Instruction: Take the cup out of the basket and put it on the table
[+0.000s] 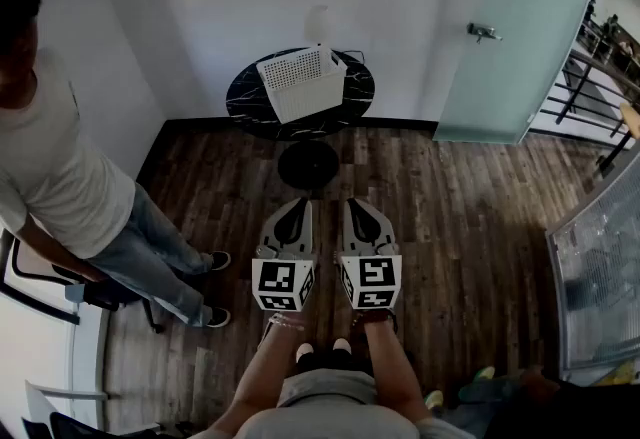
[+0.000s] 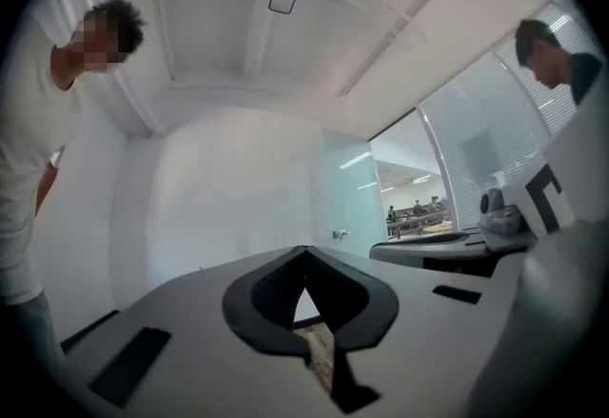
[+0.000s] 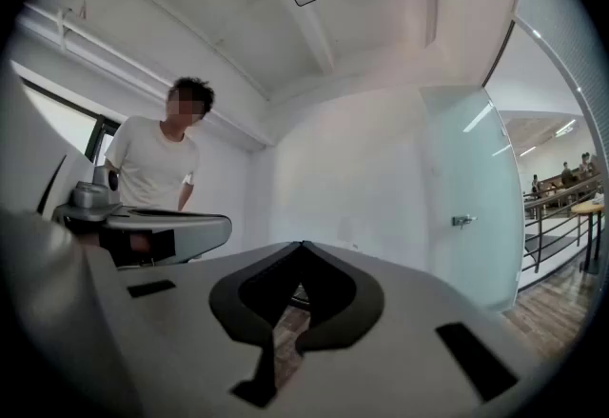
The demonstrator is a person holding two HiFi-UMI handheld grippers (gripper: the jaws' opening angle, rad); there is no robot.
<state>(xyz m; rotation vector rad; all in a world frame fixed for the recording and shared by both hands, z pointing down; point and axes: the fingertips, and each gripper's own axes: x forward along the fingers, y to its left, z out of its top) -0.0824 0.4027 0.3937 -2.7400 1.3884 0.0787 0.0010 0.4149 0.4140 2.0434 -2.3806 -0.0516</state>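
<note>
A white perforated basket stands on a small round black marble table against the far wall. No cup shows; the inside of the basket is hidden from here. My left gripper and right gripper are side by side close to my body, pointing at the table from well short of it. Both are shut with nothing between the jaws. In the left gripper view the left gripper has its tips meeting, and in the right gripper view the right gripper does too.
A person in a white T-shirt and jeans stands at the left beside a chair. A frosted glass door is at the back right, and a glass panel at the right. Dark wooden floor lies between me and the table.
</note>
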